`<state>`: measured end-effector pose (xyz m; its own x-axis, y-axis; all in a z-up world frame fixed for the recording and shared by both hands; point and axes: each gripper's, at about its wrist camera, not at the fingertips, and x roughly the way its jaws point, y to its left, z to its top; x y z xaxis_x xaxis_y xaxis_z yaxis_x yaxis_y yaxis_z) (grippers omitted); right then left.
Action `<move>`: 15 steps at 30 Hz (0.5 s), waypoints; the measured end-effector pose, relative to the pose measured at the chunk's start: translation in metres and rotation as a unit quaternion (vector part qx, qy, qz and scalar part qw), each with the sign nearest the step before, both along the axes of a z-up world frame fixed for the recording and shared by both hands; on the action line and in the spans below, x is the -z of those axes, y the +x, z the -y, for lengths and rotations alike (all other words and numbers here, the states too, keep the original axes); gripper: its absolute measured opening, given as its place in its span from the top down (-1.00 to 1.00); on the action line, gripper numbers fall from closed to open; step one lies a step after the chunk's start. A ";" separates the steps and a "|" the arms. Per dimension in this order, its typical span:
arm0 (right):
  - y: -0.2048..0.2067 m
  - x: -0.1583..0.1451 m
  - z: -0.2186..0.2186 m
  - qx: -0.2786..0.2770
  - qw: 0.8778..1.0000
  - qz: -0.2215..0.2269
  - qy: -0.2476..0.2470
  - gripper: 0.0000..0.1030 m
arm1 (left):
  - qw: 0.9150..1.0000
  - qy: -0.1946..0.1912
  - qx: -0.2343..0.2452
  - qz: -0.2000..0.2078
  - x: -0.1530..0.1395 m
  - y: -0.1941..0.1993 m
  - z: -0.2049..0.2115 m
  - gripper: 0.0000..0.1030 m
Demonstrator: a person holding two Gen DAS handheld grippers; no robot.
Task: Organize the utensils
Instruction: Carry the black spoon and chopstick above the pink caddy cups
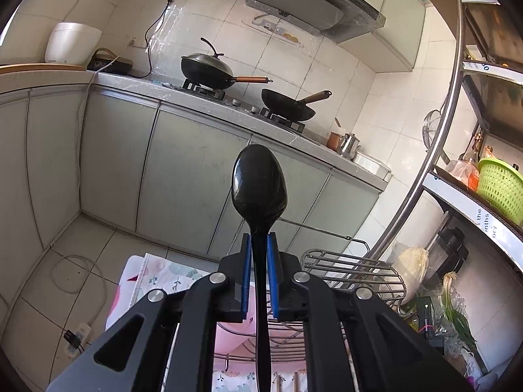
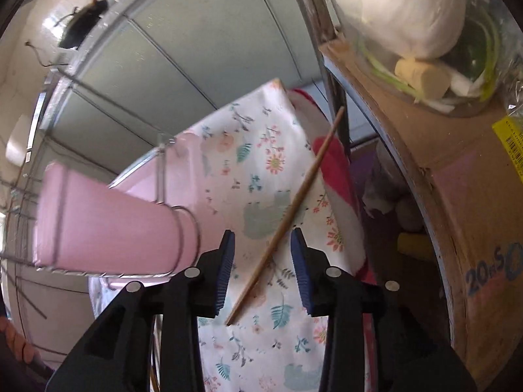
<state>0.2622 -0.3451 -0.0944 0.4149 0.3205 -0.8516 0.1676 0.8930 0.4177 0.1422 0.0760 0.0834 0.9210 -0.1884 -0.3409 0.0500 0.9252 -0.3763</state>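
My left gripper [image 1: 259, 239] is shut on the handle of a black plastic spoon [image 1: 260, 186]. The spoon's bowl stands up ahead of the jaws, above a wire dish rack [image 1: 356, 271]. In the right wrist view my right gripper [image 2: 263, 233] points down at a floral cloth [image 2: 261, 163] with its jaws apart. A wooden chopstick [image 2: 295, 196] runs slantwise between the blue pads [image 2: 227, 261]; neither pad touches it. I cannot tell if it rests on the cloth. To the left a pink cup [image 2: 108, 225] sits in a wire ring holder.
A counter with two black woks [image 1: 287, 106] and grey cabinets [image 1: 183, 176] lies across the floor. At the right is a metal shelf [image 1: 457, 196] with a green basket [image 1: 500, 186], a cabbage [image 2: 398, 9] and cardboard liner [image 2: 457, 179]. A power strip [image 1: 76, 339] lies on the floor.
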 end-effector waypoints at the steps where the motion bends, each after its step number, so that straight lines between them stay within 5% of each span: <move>1: 0.005 0.005 0.000 0.001 1.000 -0.010 0.003 0.30 | 1.000 0.000 0.000 -0.001 0.001 0.000 0.000 0.83; 12: 0.038 0.033 0.007 0.052 0.997 -0.059 0.023 0.32 | 1.000 -0.004 -0.002 -0.011 0.011 0.006 -0.006 0.83; 15: 0.035 0.037 0.009 0.067 0.996 -0.054 0.019 0.78 | 1.000 -0.006 -0.003 -0.013 0.013 0.006 -0.008 0.83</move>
<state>0.2970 -0.3540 -0.1311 0.3635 0.3002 -0.8819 0.3302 0.8437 0.4233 0.1485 0.0839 0.0707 0.9130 -0.1875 -0.3622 0.0352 0.9210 -0.3881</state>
